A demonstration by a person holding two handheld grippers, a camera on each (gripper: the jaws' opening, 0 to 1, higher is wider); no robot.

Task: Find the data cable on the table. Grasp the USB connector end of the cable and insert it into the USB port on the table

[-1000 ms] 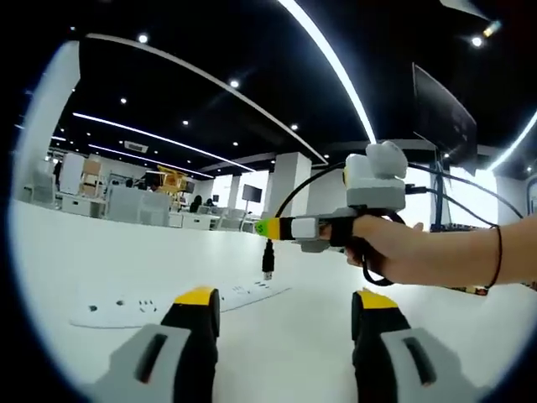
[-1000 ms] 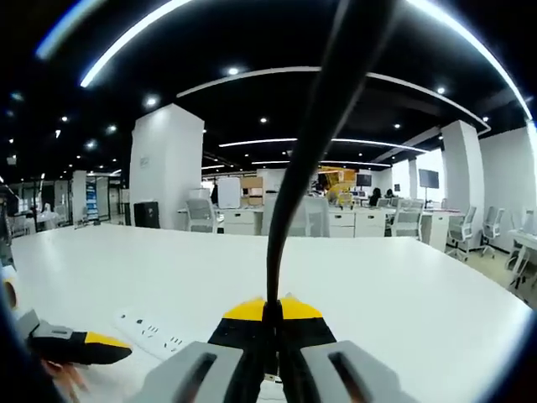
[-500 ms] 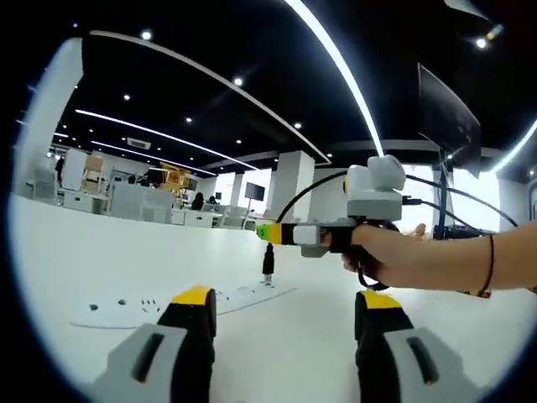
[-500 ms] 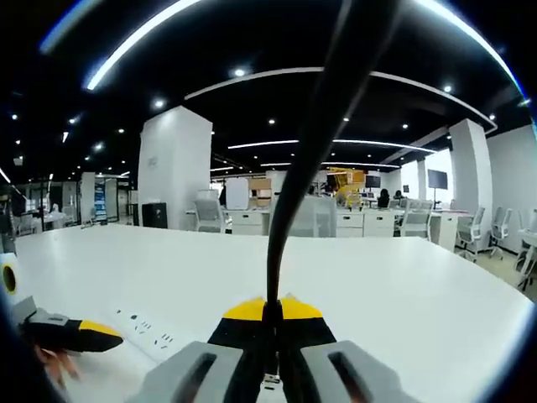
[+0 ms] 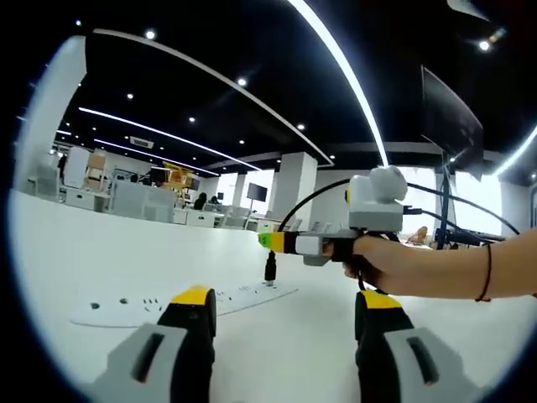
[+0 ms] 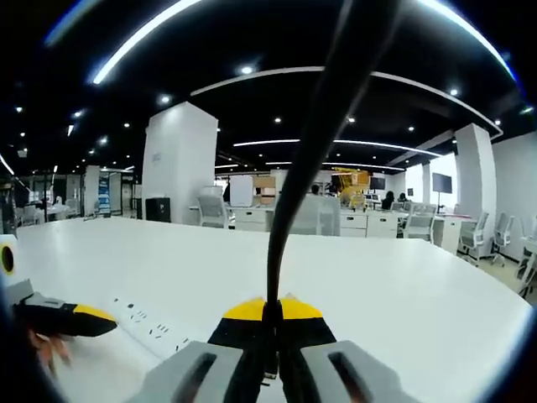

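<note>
In the left gripper view, a hand brings my right gripper [image 5: 270, 242] in from the right, shut on a black data cable [image 5: 306, 197]. The cable's USB connector [image 5: 270, 269] hangs straight down over the far end of a white power strip [image 5: 117, 309] that lies on the white table [image 5: 75, 252]. I cannot tell whether the connector touches the strip. My left gripper [image 5: 285, 304] stands open at the bottom, nothing between its yellow-tipped fingers. In the right gripper view, my right gripper [image 6: 270, 312] pinches the cable [image 6: 312, 159], which rises out of the top. The power strip [image 6: 155, 326] and my left gripper [image 6: 63, 315] lie at lower left.
A dark monitor [image 5: 449, 117] on a stand rises at the right behind the hand. A yellow roll [image 6: 7, 256] sits at the left edge. Office desks and chairs [image 6: 394, 222] line the background beyond the table's far edge.
My right gripper has sunk a little with the cable, bringing the USB connector lower over the strip's far end. My left gripper stays open and in place.
</note>
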